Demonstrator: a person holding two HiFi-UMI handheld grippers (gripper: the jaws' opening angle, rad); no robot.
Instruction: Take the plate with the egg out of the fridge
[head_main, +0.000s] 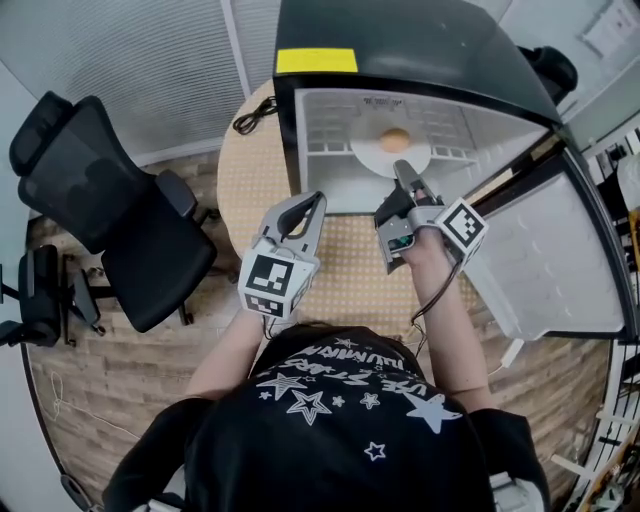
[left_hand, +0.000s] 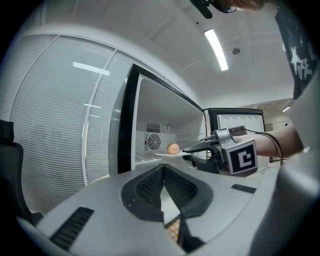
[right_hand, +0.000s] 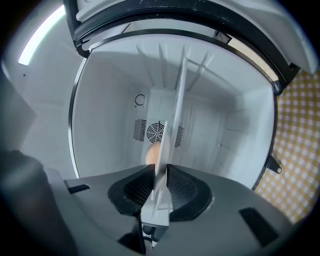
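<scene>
Round table (head_main: 345, 255), open fridge (head_main: 400, 35) at its far edge.
Right claw (head_main: 404, 172) pinches the plate (head_main: 372, 156) rim, egg (head_main: 395, 139) on it; left claw (head_main: 311, 203) closed, empty.

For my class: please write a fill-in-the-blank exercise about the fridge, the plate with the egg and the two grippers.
1. The plate inside the fridge bears one ____.
2. The right gripper grips the plate by its ____.
3. The fridge's door stands ____.
4. The left gripper, jaws together, holds ____.
Missing words: egg; rim; open; nothing.
</scene>
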